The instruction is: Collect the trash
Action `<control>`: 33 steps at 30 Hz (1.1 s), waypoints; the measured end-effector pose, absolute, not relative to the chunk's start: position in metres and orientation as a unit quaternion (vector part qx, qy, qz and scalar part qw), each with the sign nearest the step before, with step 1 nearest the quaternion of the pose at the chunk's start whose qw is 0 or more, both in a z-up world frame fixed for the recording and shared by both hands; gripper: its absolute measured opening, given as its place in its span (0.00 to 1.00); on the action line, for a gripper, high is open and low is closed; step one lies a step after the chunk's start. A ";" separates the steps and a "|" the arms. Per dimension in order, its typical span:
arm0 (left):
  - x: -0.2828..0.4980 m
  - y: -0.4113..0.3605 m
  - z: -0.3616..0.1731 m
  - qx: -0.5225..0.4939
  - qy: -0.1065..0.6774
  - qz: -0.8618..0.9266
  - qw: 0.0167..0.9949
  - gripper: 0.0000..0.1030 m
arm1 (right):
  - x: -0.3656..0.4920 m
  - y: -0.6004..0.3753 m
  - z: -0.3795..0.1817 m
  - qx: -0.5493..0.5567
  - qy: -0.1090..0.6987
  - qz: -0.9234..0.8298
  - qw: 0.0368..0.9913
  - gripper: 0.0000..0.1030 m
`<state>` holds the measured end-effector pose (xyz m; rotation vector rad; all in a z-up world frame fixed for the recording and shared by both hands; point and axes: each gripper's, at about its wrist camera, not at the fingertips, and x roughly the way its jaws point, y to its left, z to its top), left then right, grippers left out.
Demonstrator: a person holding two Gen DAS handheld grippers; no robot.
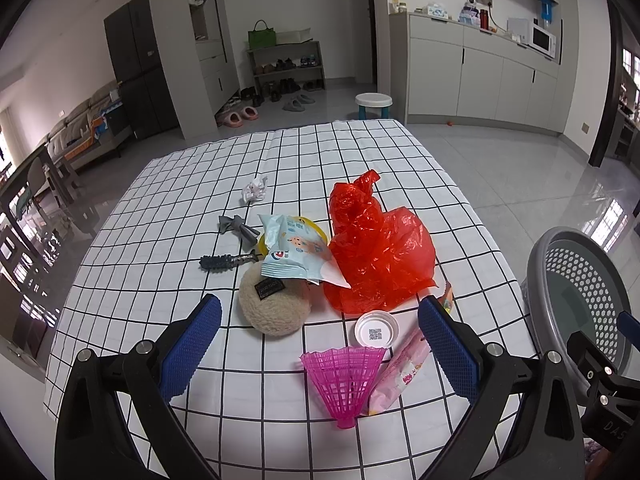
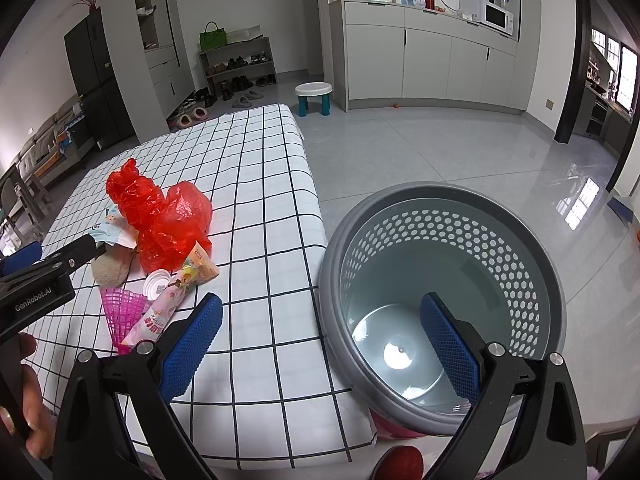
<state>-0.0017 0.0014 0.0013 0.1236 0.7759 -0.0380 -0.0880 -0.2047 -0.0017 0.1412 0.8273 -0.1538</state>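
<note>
On the checked tablecloth [image 1: 168, 208] lies a pile: a red plastic bag [image 1: 376, 248], a light blue snack wrapper [image 1: 296, 252], a crumpled white paper [image 1: 254, 190], a white lid [image 1: 376, 330], a pink wrapper [image 1: 400, 376], a pink shuttlecock [image 1: 344, 376] and a beige plush pad [image 1: 272, 304]. My left gripper [image 1: 320, 344] is open, hovering just in front of the lid and shuttlecock. My right gripper [image 2: 320, 344] is open with nothing in it, spanning the table's right edge and the grey perforated bin [image 2: 520, 248]. The bin [image 1: 576, 288] looks empty inside.
A grey folded scrap [image 1: 236, 228], a dark comb-like brush [image 1: 224, 261] and a yellow ring [image 1: 262, 242] under the blue wrapper also lie on the table. A small stool [image 2: 314, 98] stands on the tiled floor beyond. A hand [image 2: 28, 412] holds the left gripper.
</note>
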 end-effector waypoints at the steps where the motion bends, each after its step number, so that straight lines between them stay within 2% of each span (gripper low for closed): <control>1: -0.002 0.002 0.001 0.060 0.378 -0.019 0.923 0.94 | -0.088 -0.204 -0.002 0.069 0.401 -0.074 0.910 0.92; 33: -0.002 0.002 0.000 0.060 0.380 -0.017 0.923 0.94 | -0.088 -0.205 -0.002 0.070 0.402 -0.073 0.910 0.92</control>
